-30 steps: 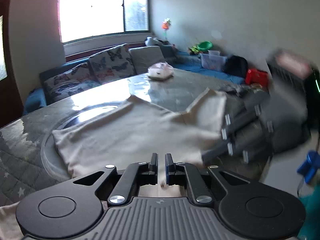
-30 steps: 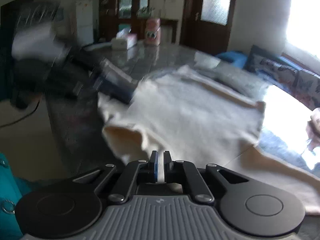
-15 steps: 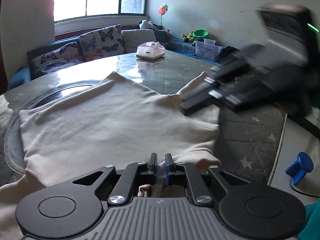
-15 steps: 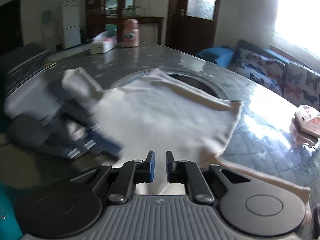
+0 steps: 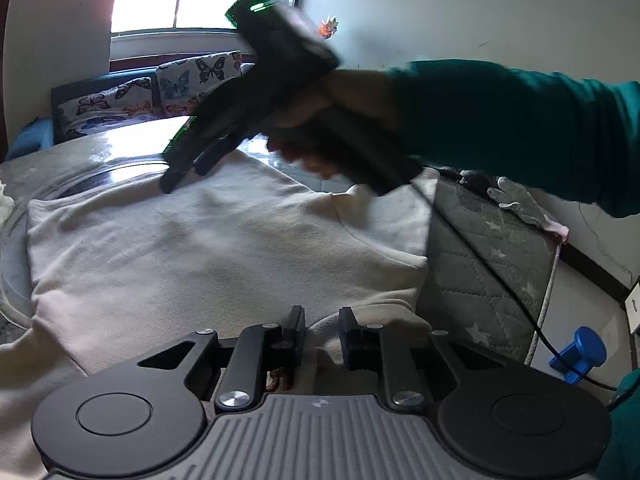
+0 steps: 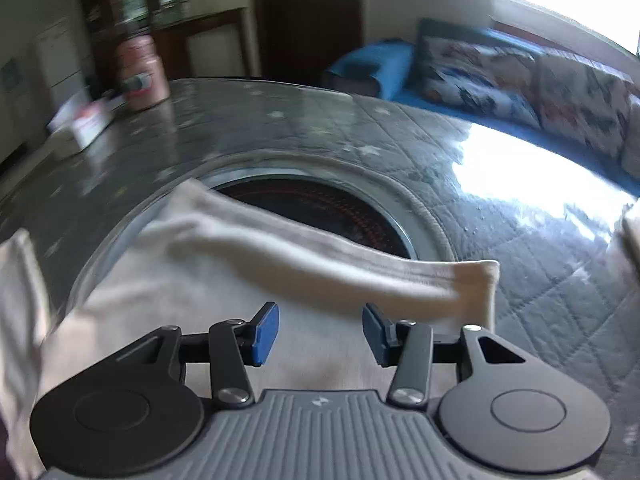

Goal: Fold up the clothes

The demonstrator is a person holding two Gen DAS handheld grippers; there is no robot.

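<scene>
Table [image 5: 480, 264] first: a quilted grey cover with stars, and a round glass inset that is half hidden under the cream garment [image 5: 224, 248]. That garment is laid flat across the near part of the table, one fold already made, its folded-over edge seen as a thick band [image 6: 320, 256] in the right wrist view, ending in a hemmed corner out over the quilting. A sofa with butterfly cushions [image 5: 188, 80] is seen behind, under the window.

Now the change. A second ago cloth was pinched in both tools and carried across; now it has been let go. The right gripper [image 6: 320, 336] has just been opened, its blue fingers [image 6: 266, 334] standing well apart with nothing between them, and it has been swept out over the far edge of the garment, blurred in the left wrist view, held by a hand in a teal sleeve [image 5: 500, 120]. The left gripper [image 5: 321, 330] has just been eased open too, only a little; a ridge of cloth sits in the gap, but no pressing on it can be made out.

So one fold is judged as set down, and the far edge looks to be lined up for the next grasp.
</scene>
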